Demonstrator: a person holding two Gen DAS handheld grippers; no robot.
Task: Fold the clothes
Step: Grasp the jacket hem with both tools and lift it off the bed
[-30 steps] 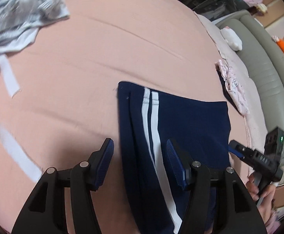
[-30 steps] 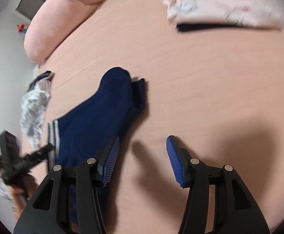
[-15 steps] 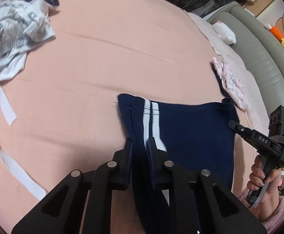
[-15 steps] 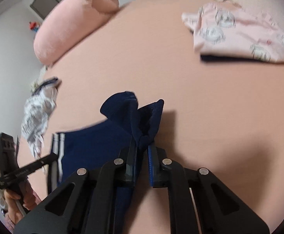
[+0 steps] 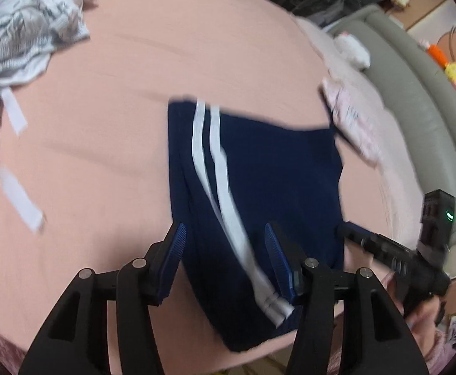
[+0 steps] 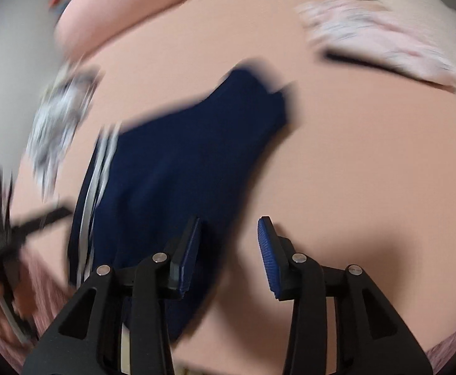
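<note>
Now both parted after letting go: left gripper (image 5: 225, 243) straddling navy shorts (image 5: 259, 181) at the striped edge, right gripper (image 6: 229, 250) just beside the opposite edge, long axis running away across pink bed (image 5: 118, 156)

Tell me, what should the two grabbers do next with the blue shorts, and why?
Probably reach to the far edge of the navy shorts and fold it toward the near edge. The left gripper and right gripper have just been opening, with nothing pinched. The shorts lie flat on the pink bed, white stripes showing.
</note>
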